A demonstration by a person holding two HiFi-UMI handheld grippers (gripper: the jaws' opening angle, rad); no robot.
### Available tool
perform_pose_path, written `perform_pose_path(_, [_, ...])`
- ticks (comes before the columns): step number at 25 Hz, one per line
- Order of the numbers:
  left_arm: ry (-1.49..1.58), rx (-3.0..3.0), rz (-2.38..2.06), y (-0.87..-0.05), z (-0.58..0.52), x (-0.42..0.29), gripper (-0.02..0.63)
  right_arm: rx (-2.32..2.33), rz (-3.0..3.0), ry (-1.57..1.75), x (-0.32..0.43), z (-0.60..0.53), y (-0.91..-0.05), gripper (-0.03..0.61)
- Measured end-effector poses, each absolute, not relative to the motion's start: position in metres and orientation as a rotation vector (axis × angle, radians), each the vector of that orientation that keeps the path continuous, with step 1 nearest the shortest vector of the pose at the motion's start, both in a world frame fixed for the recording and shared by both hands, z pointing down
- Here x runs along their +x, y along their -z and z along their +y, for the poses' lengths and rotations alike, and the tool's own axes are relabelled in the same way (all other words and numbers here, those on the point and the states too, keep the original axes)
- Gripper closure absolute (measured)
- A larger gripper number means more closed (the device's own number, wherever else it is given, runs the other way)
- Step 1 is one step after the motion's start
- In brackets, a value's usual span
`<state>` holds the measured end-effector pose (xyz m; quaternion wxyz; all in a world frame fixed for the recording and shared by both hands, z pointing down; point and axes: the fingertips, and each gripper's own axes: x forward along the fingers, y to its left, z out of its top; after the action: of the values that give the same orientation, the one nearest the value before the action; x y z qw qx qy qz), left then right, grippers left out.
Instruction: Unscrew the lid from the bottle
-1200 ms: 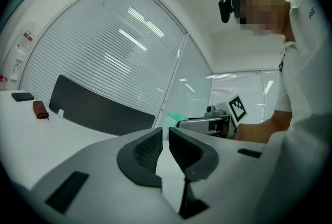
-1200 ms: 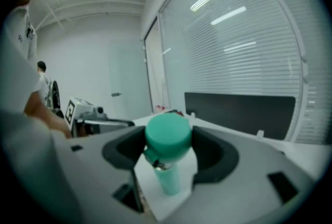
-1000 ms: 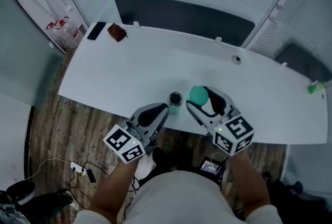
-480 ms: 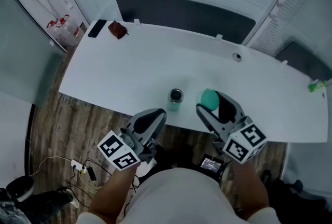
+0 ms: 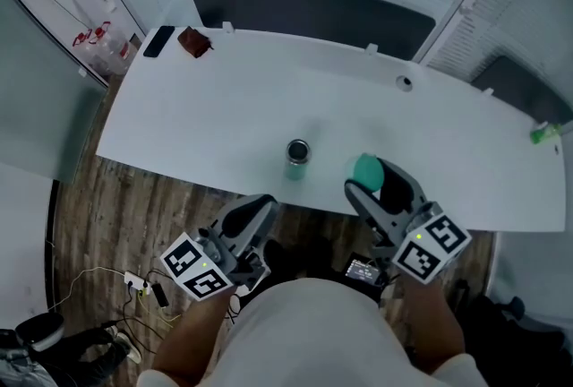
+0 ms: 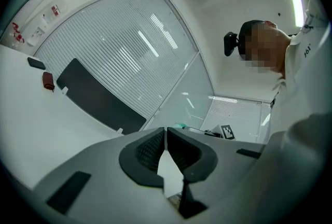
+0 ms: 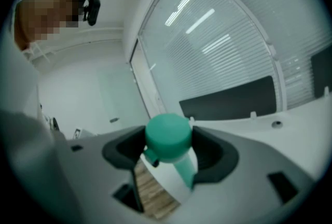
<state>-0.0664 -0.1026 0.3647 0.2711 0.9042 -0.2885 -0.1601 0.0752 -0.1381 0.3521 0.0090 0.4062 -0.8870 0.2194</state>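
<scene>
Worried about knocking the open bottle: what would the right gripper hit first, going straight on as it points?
Its held lid would probably meet bare table, passing right of the bottle; depth is unclear.

Smooth matt plastic lid (image 7: pixel 167 137), glossy white table (image 5: pixel 224 107), worn wood-grain plank floor (image 5: pixel 116 215).

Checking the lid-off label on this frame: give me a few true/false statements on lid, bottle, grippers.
1. The green lid is clamped in the right gripper. True.
2. The bottle stands capped on the table. False: its mouth is open, the lid is off.
3. The left gripper holds the bottle. False: its jaws are shut on nothing, apart from the bottle.
4. A dark phone lies near the table's far left corner. True.
</scene>
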Motion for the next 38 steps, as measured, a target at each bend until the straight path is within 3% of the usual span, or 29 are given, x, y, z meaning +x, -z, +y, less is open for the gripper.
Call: perform_pose_path(38, [0.419, 2.389, -0.684, -0.374, -0.034, -0.084, 0.584, 1.375, -2.746, -0.818, 0.072, -0.062, -0.368, 0.284])
